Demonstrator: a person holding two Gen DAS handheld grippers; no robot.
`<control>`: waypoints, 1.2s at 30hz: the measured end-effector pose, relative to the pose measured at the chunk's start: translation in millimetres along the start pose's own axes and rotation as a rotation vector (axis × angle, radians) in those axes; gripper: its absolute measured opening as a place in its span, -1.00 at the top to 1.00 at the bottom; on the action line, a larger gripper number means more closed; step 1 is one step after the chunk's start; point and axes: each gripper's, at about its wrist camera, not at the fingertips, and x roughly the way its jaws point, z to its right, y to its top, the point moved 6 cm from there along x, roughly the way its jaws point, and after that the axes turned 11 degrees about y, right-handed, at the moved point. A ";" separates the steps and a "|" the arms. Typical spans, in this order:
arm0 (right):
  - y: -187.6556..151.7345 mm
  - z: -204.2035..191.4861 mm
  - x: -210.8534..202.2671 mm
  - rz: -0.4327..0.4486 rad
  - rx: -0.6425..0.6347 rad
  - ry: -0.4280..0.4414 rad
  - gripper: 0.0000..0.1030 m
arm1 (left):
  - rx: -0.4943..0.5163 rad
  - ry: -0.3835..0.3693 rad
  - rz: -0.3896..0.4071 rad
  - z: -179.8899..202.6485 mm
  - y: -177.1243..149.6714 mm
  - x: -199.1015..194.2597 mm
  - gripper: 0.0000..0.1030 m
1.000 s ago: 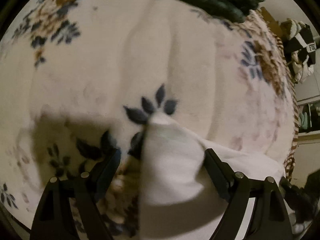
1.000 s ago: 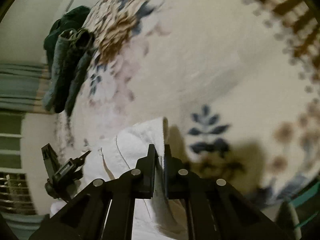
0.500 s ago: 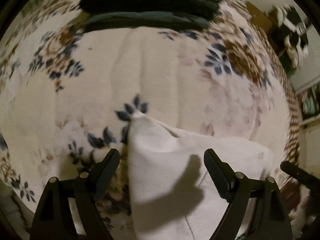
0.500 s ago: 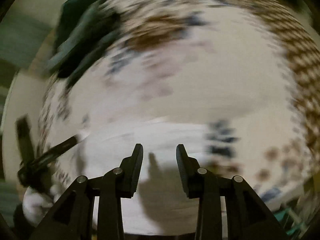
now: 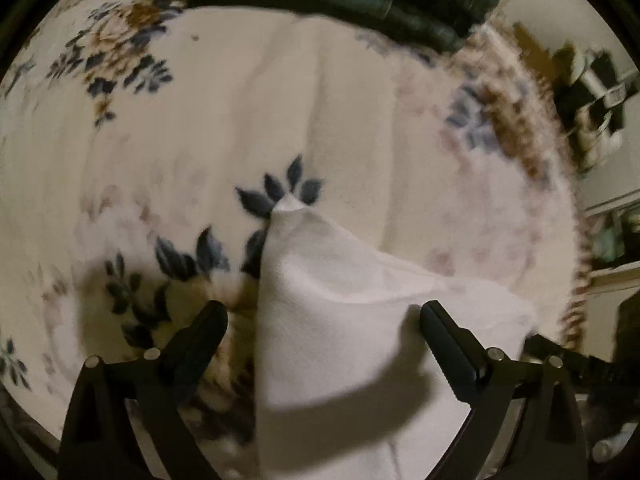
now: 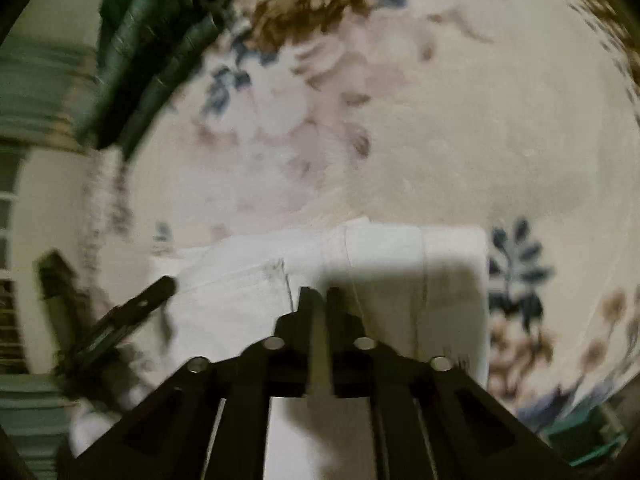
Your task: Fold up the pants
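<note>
My left claw [image 5: 320, 320] gapes wide over the pants [image 5: 352, 320], gripping nothing. My right claw [image 6: 320, 300] is nearly closed; whether it pinches cloth, I cannot tell. The white pants lie folded on the blanket [image 5: 200, 140], much bare blanket beyond. Only the right view shows their seams and square right edge.

Left gripper [image 5: 322, 320] spread wide, fingers well apart, angled low. Right gripper [image 6: 319, 300] pinched nearly closed, only a thin gap between fingers.
</note>
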 end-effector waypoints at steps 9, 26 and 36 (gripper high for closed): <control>-113.0 56.4 -48.8 -0.006 0.272 0.164 -0.86 | -0.096 -0.128 -0.036 -24.6 -61.8 -29.9 -0.99; -110.1 47.0 36.2 0.071 0.196 0.289 -0.59 | -0.116 -0.210 -0.132 -25.9 -84.9 8.1 -1.00; -73.8 38.1 56.5 0.098 0.131 0.360 -0.57 | -0.090 -0.257 -0.097 -20.3 -72.7 14.0 -1.00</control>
